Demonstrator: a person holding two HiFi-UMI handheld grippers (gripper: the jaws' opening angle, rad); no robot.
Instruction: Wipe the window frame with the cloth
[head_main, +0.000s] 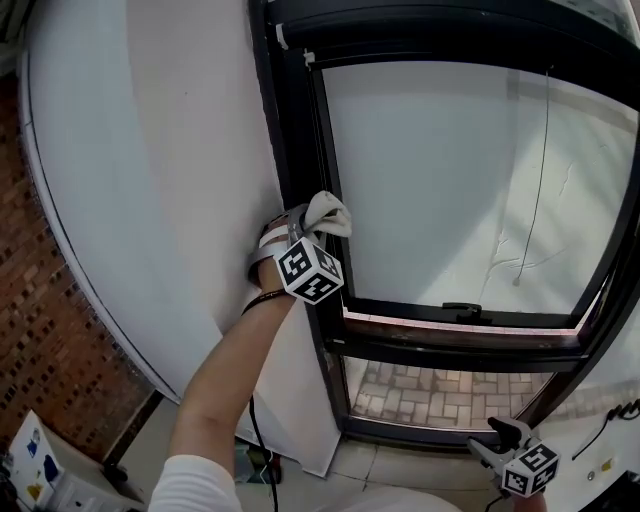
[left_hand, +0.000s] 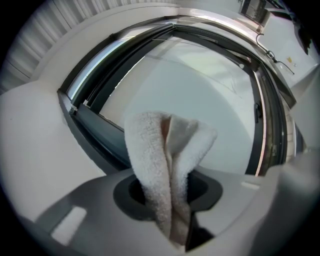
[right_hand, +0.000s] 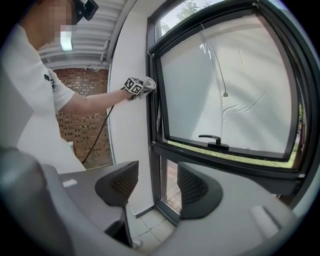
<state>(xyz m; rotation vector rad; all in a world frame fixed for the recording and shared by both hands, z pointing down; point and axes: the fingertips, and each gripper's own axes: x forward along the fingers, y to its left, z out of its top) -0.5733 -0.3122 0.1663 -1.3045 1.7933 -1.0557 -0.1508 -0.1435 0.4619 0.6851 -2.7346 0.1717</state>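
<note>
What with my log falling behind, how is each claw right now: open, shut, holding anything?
Left claw: closed on the cloth, by the window frame.
Right claw: open, nothing between its jaws.

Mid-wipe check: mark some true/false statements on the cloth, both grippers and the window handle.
1. The left gripper is shut on the cloth. True.
2. The right gripper holds a second cloth. False: its jaws stand apart, empty.
3. The cloth is at the window frame, on its left upright in the head view. True.
4. The window handle sits on the sash's top rail. False: it is on the bottom rail.
</note>
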